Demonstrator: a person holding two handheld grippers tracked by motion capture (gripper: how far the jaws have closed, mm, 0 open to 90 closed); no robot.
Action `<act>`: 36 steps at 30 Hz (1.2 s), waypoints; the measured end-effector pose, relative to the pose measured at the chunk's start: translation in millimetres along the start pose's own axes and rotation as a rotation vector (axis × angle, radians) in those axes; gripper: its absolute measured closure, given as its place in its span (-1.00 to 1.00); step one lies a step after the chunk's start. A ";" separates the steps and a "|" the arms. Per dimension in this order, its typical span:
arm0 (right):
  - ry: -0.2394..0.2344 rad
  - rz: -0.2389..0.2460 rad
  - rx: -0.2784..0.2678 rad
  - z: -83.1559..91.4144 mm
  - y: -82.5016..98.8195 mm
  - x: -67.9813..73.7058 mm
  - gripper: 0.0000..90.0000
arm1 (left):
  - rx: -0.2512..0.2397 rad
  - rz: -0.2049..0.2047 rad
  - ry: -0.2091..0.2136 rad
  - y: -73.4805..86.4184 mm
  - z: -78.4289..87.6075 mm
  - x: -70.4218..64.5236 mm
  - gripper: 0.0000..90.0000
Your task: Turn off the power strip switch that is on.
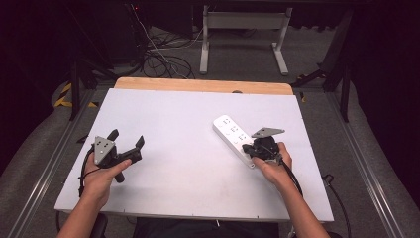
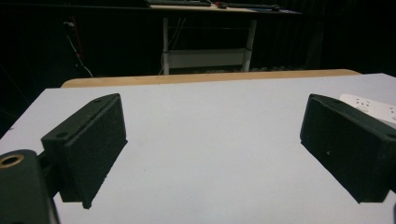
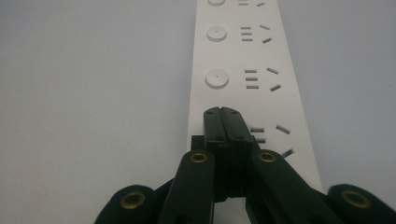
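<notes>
White table (image 1: 188, 163) carries white power strip (image 1: 233, 136) right of centre, lying diagonally. Left tongs (image 1: 130, 140) spread wide, empty, poised over bare table at left. Right tongs (image 3: 226, 116) fully closed, tips down on strip's near end, gripping nothing.

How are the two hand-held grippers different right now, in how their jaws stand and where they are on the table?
The left hand-held gripper has its jaws spread wide with nothing between them; the right hand-held gripper has its jaws pressed together. The left one sits over bare white table, apart from the power strip; the right one's tips are over the strip's near end. Both are black, each held in one hand.
</notes>
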State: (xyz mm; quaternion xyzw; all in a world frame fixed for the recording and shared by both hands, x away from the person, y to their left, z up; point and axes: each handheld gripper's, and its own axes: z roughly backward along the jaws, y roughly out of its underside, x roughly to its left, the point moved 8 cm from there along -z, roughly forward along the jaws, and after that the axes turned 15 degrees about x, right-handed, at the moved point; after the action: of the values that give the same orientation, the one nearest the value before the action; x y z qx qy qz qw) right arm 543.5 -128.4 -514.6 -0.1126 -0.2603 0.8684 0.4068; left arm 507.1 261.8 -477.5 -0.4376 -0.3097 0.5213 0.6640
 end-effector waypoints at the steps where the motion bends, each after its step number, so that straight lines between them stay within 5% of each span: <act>1: 0.002 0.000 -0.019 1.7 -1.6 -0.2 1.00 | 0.000 0.000 0.000 0.1 -0.1 0.0 -0.83; 25: 0.008 -0.001 -0.035 1.0 -1.7 -1.9 1.00 | 0.002 0.000 -0.004 0.2 0.6 0.6 -0.83; 30: 0.011 0.014 -0.064 0.6 -2.4 -1.2 1.00 | 0.002 -0.001 -0.003 0.2 0.6 0.6 -0.83; 36: 0.046 0.019 -0.187 16.3 -10.8 -6.0 1.00 | 0.002 -0.001 -0.003 0.3 0.7 0.9 -0.83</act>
State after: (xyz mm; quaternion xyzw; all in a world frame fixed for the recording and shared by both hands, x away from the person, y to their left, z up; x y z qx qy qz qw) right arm 547.8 -133.1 -495.2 -0.1723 -0.3296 0.8414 0.3920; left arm 506.6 262.8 -477.4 -0.4360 -0.3104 0.5222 0.6641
